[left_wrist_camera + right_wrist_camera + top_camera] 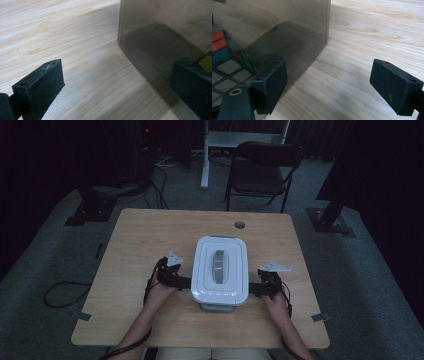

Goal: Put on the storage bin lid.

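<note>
My left gripper (115, 85) has its jaws spread wide and holds nothing; the smoky translucent wall of a lidded storage box (160, 42) stands just off its right jaw. My right gripper (332, 87) is spread wide too, with the same box wall beside its left jaw and a colourful puzzle cube (224, 57) showing through it. From above, both grippers flank the box's white lid (220, 270), low on the wooden table (140, 240).

a box (220, 270) with a white lid and smoky see-through walls sits upright on the counter's (150, 235) middle. the lid is on. a coloured puzzle cube (224, 60) shows through one wall.
</note>
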`<state>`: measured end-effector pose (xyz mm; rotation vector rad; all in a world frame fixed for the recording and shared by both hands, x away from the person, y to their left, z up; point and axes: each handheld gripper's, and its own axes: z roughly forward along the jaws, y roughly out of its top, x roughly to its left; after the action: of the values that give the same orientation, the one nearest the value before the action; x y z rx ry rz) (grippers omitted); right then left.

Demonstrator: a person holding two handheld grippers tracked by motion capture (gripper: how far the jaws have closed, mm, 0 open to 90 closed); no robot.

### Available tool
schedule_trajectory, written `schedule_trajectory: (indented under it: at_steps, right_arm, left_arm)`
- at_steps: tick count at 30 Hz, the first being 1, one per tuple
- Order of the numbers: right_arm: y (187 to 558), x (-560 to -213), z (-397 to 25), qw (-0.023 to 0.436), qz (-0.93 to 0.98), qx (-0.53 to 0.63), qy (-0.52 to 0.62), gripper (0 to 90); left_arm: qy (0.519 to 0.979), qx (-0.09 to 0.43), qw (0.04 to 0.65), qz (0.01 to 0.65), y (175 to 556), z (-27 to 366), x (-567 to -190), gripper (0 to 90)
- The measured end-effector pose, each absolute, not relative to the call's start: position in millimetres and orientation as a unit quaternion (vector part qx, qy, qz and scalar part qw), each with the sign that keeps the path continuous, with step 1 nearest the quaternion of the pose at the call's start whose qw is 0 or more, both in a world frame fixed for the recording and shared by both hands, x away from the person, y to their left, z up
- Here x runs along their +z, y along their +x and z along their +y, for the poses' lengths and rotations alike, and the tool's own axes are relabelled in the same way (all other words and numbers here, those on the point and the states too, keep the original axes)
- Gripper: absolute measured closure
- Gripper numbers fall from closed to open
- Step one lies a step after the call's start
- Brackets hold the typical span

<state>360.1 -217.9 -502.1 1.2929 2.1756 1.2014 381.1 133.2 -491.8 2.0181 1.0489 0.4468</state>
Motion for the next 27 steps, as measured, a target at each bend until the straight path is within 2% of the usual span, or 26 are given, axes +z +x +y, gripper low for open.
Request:
schedule_trajectory:
  at_steps: [15, 27]
  right_arm:
    - [368.9, -504.9, -206.4, 0.157, 0.767, 0.428, 0.452, 13.9]
    - [365.3, -505.6, -211.0, 0.189, 0.762, 0.413, 0.462, 12.3]
  left_arm:
    - [0.785, 0.172, 0.408, 0.433, 383.7, 147.3, -497.2, 0.4]
    - [0.779, 0.182, 0.427, 0.422, 384.5, 152.6, -494.8, 0.5]
